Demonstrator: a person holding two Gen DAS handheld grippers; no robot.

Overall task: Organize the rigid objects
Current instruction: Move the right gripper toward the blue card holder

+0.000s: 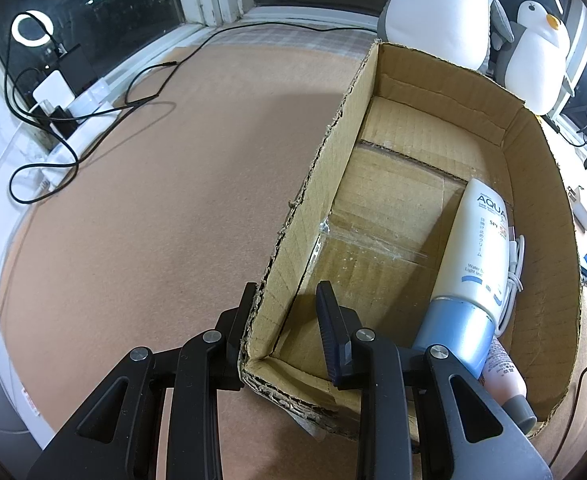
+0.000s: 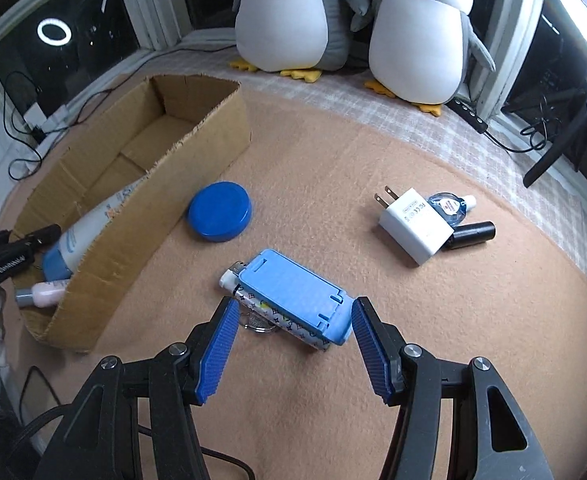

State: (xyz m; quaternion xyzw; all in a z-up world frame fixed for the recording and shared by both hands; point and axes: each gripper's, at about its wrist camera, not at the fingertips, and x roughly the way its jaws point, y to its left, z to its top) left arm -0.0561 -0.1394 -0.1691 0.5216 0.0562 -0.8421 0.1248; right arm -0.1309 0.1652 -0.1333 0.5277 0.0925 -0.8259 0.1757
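An open cardboard box (image 1: pixel 333 128) lies on the tan blanket. In it are a white sunscreen bottle with a blue cap (image 1: pixel 473 248), a pink tube (image 1: pixel 501 376) and a white cable (image 1: pixel 515 264). My left gripper (image 1: pixel 287 312) is shut on the box's near corner wall, one finger outside and one inside. In the right wrist view a light blue case (image 2: pixel 293 292) rests on a patterned lighter (image 2: pixel 233 280). My right gripper (image 2: pixel 293 304) hangs open just over the case's near end, its pads apart from it. A blue round lid (image 2: pixel 219 211) lies beside the box (image 2: pixel 197 148).
At the right lie a white charger plug (image 2: pixel 413 224), a black cylinder (image 2: pixel 473 234) and a small clear blue bottle (image 2: pixel 449 204). Two plush penguins (image 2: pixel 289 12) stand at the back by the window. Black cables (image 1: pixel 93 128) trail along the blanket's left edge.
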